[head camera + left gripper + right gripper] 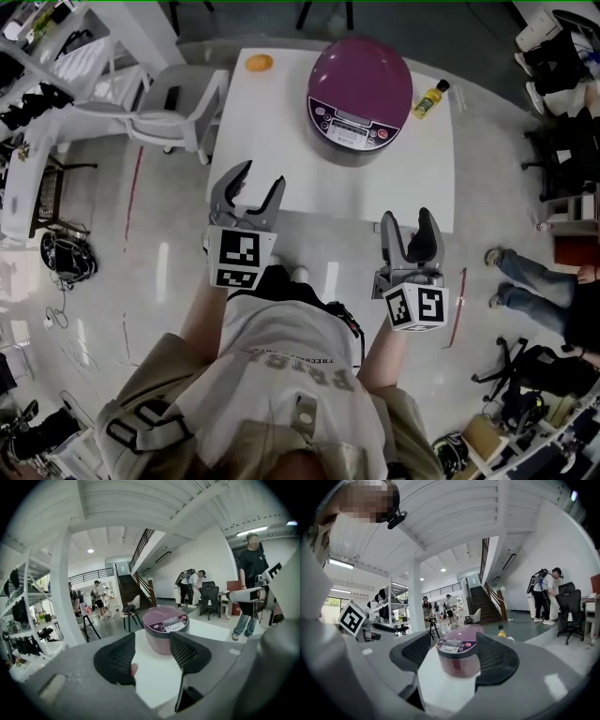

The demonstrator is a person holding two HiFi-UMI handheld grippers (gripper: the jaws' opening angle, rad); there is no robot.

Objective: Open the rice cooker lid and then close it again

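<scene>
Hovering at the near edge of one white table (272, 141), my left gripper (262, 178) and right gripper (408, 217) both have their jaws spread apart, grasping nothing. One purple rice cooker (359, 98) stands upright at the far side, well apart from all four fingers, its lid (361, 67) down and its control panel (349, 122) facing me. Being round, it has no long axis. One orange (259, 63) sits far left; one yellow bottle (431, 98) lies just right of the cooker.

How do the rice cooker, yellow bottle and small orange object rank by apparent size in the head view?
1. rice cooker, clearly largest.
2. yellow bottle and orange object: both small, too alike to rank.
</scene>
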